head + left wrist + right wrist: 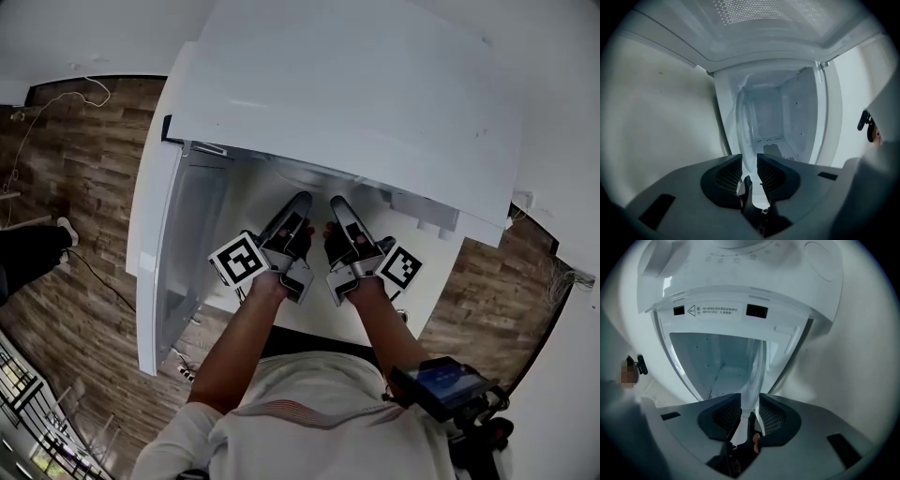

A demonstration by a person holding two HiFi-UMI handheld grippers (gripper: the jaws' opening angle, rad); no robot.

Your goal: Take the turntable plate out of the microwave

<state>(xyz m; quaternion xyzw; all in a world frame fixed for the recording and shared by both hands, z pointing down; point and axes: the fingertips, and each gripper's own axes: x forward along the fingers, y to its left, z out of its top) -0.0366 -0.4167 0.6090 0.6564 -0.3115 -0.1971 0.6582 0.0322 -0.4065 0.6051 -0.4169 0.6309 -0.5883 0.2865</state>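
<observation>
White all round: reaching side by side into the open microwave (356, 103), left gripper (749, 158) and right gripper (750, 398) both aiming at 12 o'clock. Holding each turned onto its side, probably so one jaw goes over and one under the glass plate (757, 369) inside the cavity. Holding both sets of jaws narrowly apart, straddling the rim at 12 o'clock, not yet pinching. Needing a squeeze next, then a level draw-out past the door (178, 262).
</observation>
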